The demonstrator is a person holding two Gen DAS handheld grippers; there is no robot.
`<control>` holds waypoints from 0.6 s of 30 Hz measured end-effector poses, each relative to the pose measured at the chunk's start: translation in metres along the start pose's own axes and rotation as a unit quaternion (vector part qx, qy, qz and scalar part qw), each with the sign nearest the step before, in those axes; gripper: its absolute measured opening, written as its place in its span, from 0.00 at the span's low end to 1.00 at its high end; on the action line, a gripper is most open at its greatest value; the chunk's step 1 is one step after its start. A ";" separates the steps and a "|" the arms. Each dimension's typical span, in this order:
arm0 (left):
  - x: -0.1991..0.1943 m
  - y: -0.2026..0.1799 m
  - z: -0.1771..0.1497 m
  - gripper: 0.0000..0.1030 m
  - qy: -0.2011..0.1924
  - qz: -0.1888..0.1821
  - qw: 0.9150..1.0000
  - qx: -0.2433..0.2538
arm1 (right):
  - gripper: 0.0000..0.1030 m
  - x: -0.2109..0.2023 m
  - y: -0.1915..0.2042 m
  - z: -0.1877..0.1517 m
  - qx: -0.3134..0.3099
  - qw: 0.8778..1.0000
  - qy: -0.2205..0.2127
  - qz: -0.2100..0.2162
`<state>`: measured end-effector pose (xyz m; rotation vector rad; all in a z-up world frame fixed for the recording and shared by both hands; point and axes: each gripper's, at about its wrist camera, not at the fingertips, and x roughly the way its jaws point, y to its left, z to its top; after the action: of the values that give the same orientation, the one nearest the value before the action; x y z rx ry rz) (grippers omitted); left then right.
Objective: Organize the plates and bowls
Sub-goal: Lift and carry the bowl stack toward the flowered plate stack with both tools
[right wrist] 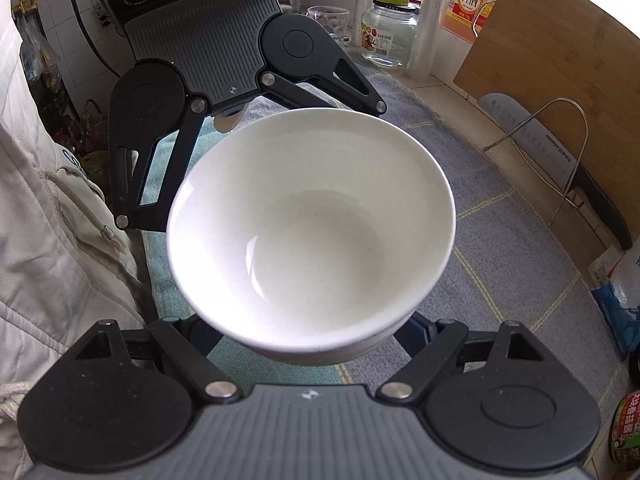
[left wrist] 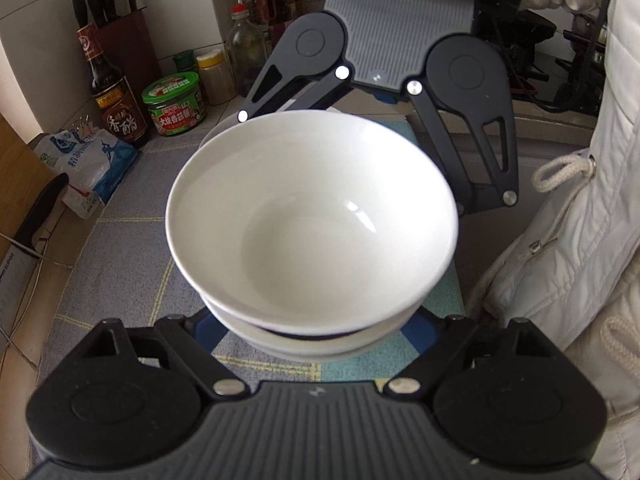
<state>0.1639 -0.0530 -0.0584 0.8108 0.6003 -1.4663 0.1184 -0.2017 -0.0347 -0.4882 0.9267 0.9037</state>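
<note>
— Where are we with the plates and bowls?

— Partway, we judge. We have a stack of bowls [left wrist: 312, 220], one white bowl nested in another, and it hangs clear of the checked cloth [left wrist: 120, 240] that covers the table [right wrist: 452, 84]. So the nesting is done; setting the stack down in its place is left.

— What holds it?

— Both tools, from opposite sides. Our left hand-held gripper [left wrist: 312, 332] has its blue fingers [left wrist: 206, 330] on either side of the lower bowl, clamped on it as far as we see, though the rim hides the tips. Our right hand-held gripper [right wrist: 308, 336] does the same from the far side, and its tips are hidden too.

— Anything in the bowls?

— The top one is empty and clean. What lies between the two we cannot see.

— Any other dishes to sort?

— Behind the stack, on the left wrist view, a white rim [left wrist: 218, 128] peeps out on the cloth. It may be a plate; we cannot tell.

— And the other containers?

— A glass jar [right wrist: 386, 36] by the window looks empty. A green-lidded tub [left wrist: 174, 104] and a dark sauce bottle [left wrist: 108, 92] stand shut by the wall.
</note>
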 end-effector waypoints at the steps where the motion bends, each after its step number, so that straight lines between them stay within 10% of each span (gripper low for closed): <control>1: 0.004 0.000 0.006 0.86 -0.002 -0.001 1.000 0.004 | 0.88 -0.004 -0.002 -0.004 0.002 1.000 0.000 -0.003; 18: 0.078 0.020 0.096 0.86 -0.033 0.004 0.999 0.039 | 0.88 -0.062 -0.063 -0.077 0.019 0.998 0.017 -0.059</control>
<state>0.1752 -0.1780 -0.0584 0.8215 0.4929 -1.5109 0.1169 -0.3189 -0.0239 -0.5219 0.9337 0.7715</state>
